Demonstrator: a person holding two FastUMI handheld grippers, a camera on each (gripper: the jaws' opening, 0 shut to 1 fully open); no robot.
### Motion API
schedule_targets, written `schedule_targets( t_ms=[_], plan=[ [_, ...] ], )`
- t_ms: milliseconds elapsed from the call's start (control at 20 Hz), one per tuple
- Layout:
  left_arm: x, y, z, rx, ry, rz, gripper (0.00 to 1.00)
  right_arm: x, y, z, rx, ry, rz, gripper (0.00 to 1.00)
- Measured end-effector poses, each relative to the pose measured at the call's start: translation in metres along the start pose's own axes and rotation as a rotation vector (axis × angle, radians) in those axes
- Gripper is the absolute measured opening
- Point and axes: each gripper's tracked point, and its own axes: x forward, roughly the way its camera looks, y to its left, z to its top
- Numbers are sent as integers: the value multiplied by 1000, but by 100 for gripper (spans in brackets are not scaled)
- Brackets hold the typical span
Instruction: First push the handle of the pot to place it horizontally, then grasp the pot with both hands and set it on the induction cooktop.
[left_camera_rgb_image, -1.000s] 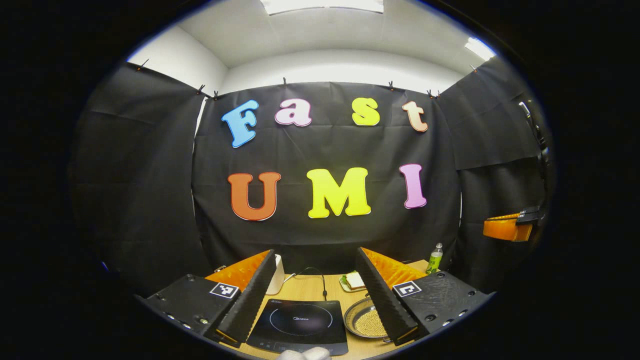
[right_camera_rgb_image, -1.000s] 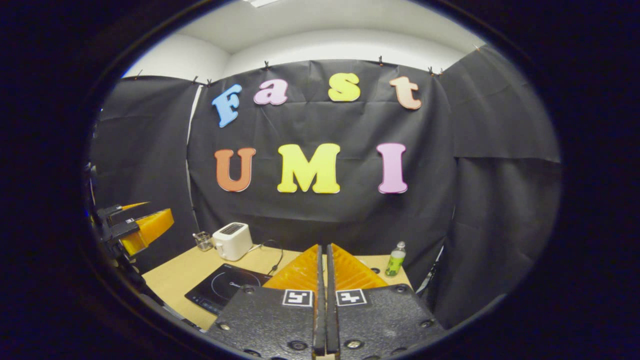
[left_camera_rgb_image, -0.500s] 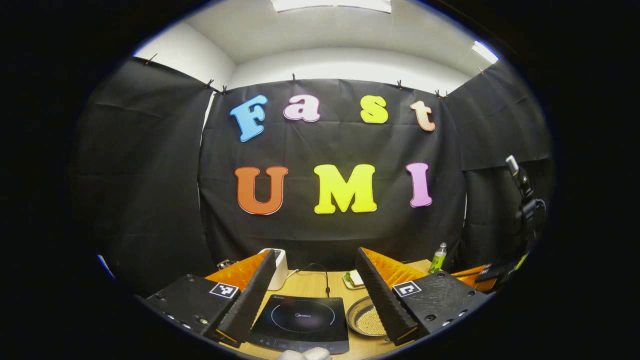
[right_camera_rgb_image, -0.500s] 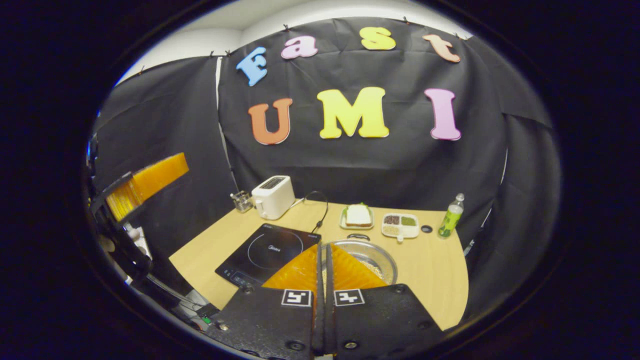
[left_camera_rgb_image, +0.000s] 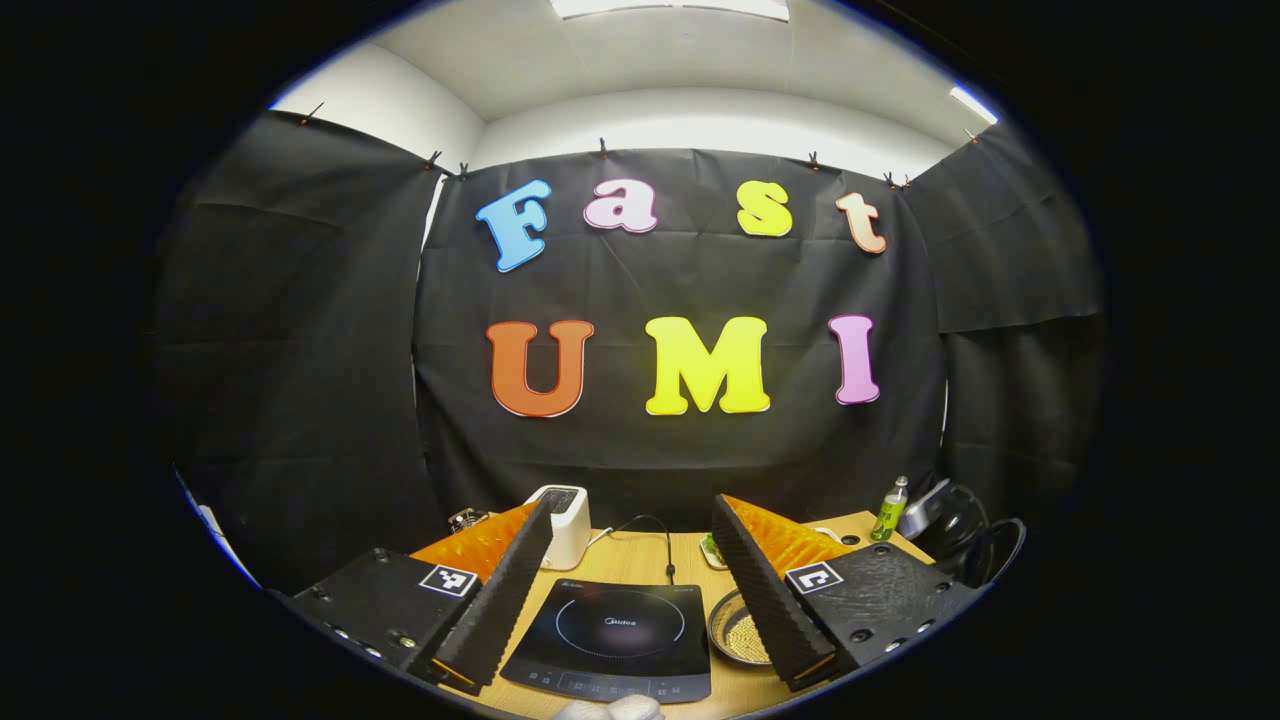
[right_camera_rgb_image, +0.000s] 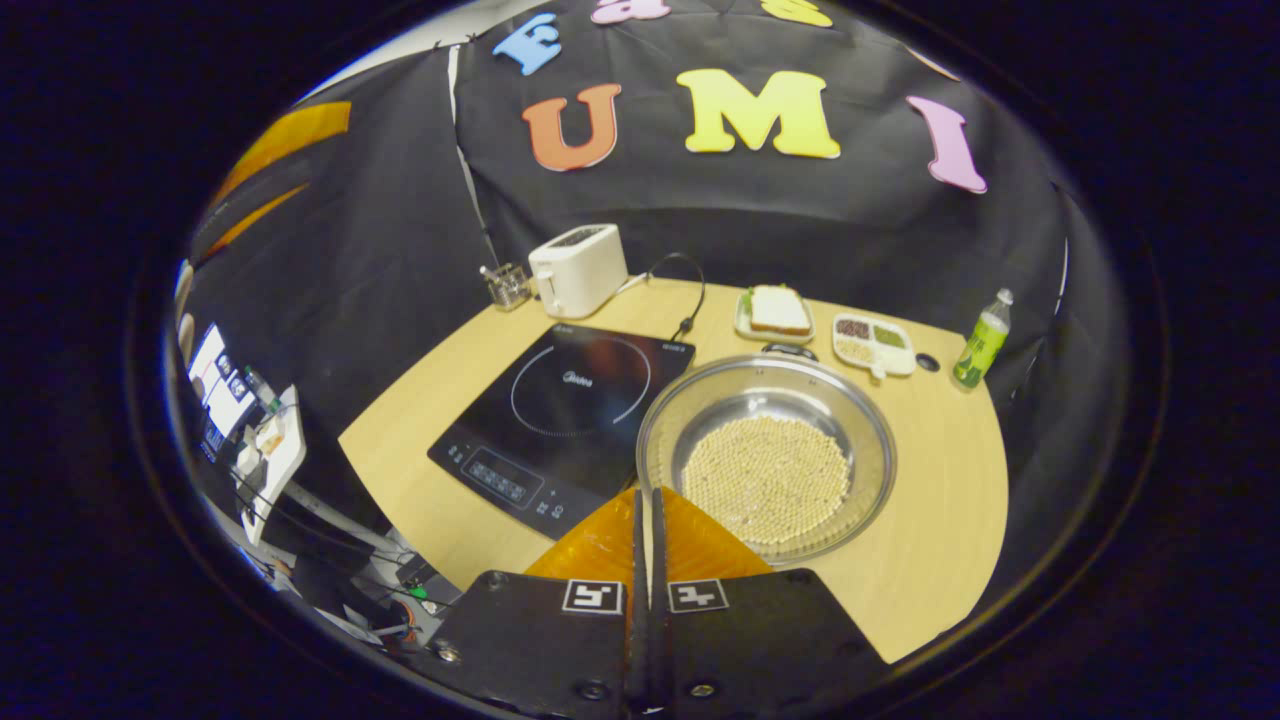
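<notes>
A steel pot (right_camera_rgb_image: 768, 455) with a layer of small pale beans stands on the wooden table (right_camera_rgb_image: 945, 500), just right of the black induction cooktop (right_camera_rgb_image: 560, 410). A dark handle (right_camera_rgb_image: 790, 350) shows at the pot's far rim. My right gripper (right_camera_rgb_image: 645, 492) is shut and empty, its tips just above the pot's near rim. In the left gripper view my left gripper (left_camera_rgb_image: 632, 505) is open and empty, held above the near edge of the cooktop (left_camera_rgb_image: 615, 640). Its right finger hides part of the pot (left_camera_rgb_image: 738, 632). The left gripper (right_camera_rgb_image: 270, 170) also shows high at the upper left.
At the back of the table stand a white toaster (right_camera_rgb_image: 578, 270), a small glass (right_camera_rgb_image: 508, 285), a sandwich plate (right_camera_rgb_image: 775, 312), a divided dish (right_camera_rgb_image: 873, 345) and a green bottle (right_camera_rgb_image: 982, 340). The cooktop's cable (right_camera_rgb_image: 690, 290) runs toward the wall. Equipment sits below the table's left edge.
My right gripper has tipped downward and come close over the pot, still shut. The left gripper stayed open and shifted only slightly.
</notes>
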Motion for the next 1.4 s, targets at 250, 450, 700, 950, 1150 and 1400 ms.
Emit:
schedule_targets(
  t_ms=[250,450,700,950,1150,1400],
  plan=[
    [-1,13,-6,1,19,37,96,32,3,-47,-6,121,6,4],
    [0,20,-11,1,28,54,96,50,-7,-66,-19,181,-27,4],
    [2,26,-16,-4,46,66,96,58,-19,-77,8,210,-48,3],
    [6,23,-19,1,46,58,96,55,-21,-81,20,218,-51,0],
    [9,20,-21,1,52,49,96,54,-29,-83,42,218,-56,0],
    [13,14,-22,1,54,36,96,49,-46,-87,63,223,-84,4]
  ],
)
